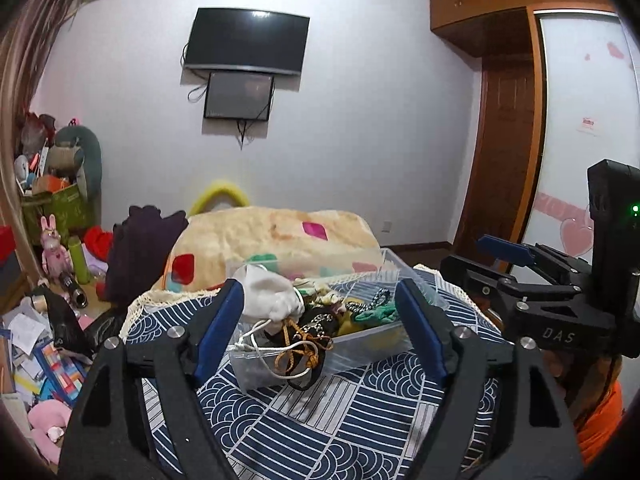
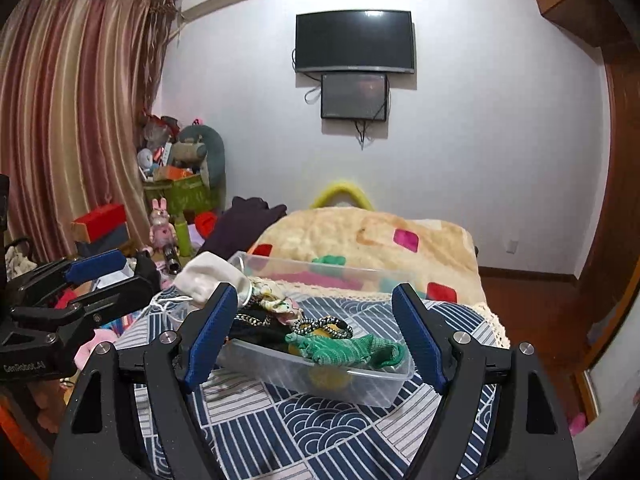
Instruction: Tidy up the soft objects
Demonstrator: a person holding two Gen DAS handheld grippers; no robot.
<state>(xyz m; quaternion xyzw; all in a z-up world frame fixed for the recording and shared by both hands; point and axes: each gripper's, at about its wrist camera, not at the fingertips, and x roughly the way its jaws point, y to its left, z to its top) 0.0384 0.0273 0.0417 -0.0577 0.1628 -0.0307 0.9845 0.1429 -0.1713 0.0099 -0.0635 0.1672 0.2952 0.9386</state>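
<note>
Clear plastic bin (image 2: pixel 320 376) heaped with soft items on blue patterned cloth (image 2: pixel 320 432); white pouch (image 1: pixel 272 292) at its left end, green knit piece (image 2: pixel 344 350) in front; left gripper (image 1: pixel 320 332) and right gripper (image 2: pixel 316 336) both spread wide, holding nothing, apart from bin

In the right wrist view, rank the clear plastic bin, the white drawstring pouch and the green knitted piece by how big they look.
Largest to smallest as they appear:
1. clear plastic bin
2. white drawstring pouch and green knitted piece: these two look about alike, and the pouch sits at a different depth, so I won't rank them.
</note>
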